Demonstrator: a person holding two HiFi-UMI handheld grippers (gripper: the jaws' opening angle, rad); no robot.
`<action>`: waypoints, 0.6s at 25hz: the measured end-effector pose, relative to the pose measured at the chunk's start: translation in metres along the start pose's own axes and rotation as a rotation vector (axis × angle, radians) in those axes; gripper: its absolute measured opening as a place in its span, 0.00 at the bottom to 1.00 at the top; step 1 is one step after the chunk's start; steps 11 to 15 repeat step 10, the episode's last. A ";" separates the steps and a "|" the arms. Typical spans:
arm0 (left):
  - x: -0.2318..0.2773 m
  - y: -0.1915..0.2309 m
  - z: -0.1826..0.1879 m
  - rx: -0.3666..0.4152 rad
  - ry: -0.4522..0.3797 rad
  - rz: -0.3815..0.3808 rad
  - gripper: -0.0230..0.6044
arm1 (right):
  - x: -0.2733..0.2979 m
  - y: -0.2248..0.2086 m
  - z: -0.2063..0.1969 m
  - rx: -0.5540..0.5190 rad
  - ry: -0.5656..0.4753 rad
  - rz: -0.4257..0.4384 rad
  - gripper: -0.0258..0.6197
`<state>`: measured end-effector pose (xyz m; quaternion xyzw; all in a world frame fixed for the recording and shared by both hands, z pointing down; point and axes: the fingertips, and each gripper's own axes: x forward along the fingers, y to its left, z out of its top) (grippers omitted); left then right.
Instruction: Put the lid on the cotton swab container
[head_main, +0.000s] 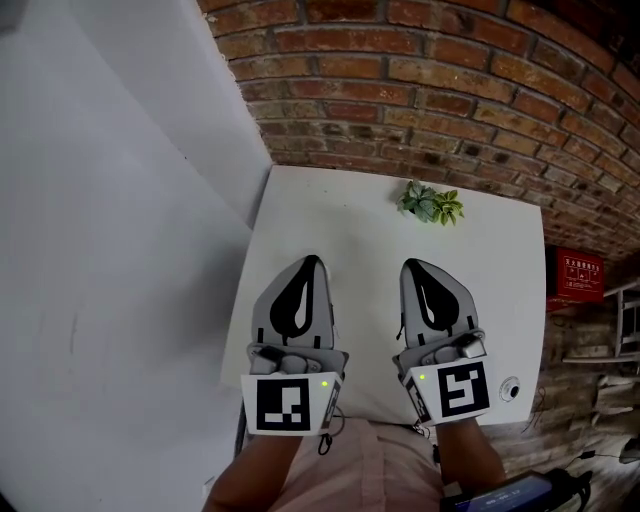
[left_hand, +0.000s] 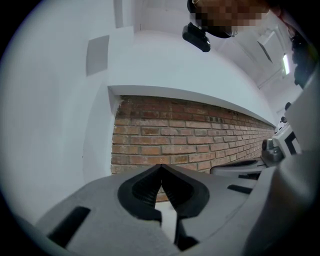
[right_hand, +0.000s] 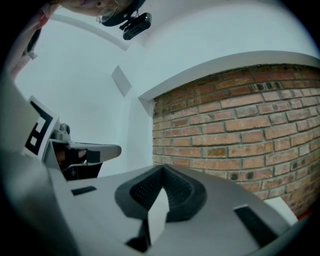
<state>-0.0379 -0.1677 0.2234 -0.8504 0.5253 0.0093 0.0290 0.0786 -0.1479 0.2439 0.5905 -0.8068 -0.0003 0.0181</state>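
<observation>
Nearest the person, the left gripper (head_main: 312, 262) and the right gripper (head_main: 412, 265) are held side by side, slightly apart, above the near half of a white surface (head_main: 370, 215). Each has its jaws closed tip to tip with nothing between them. Farther off, a small green plant (head_main: 432, 203) stands near the surface's far edge, well apart from both grippers, with a red brick wall (head_main: 450, 80) behind it. No view shows the cotton swab container or its lid.
</observation>
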 end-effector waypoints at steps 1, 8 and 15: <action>0.000 0.000 -0.001 0.000 0.003 -0.001 0.05 | 0.000 0.000 0.000 0.001 0.001 -0.001 0.05; 0.002 -0.002 -0.008 0.000 0.017 -0.008 0.05 | 0.002 0.000 -0.004 0.004 0.002 -0.002 0.05; 0.003 -0.002 -0.009 0.000 0.021 -0.009 0.05 | 0.003 -0.001 -0.005 0.004 0.002 -0.001 0.05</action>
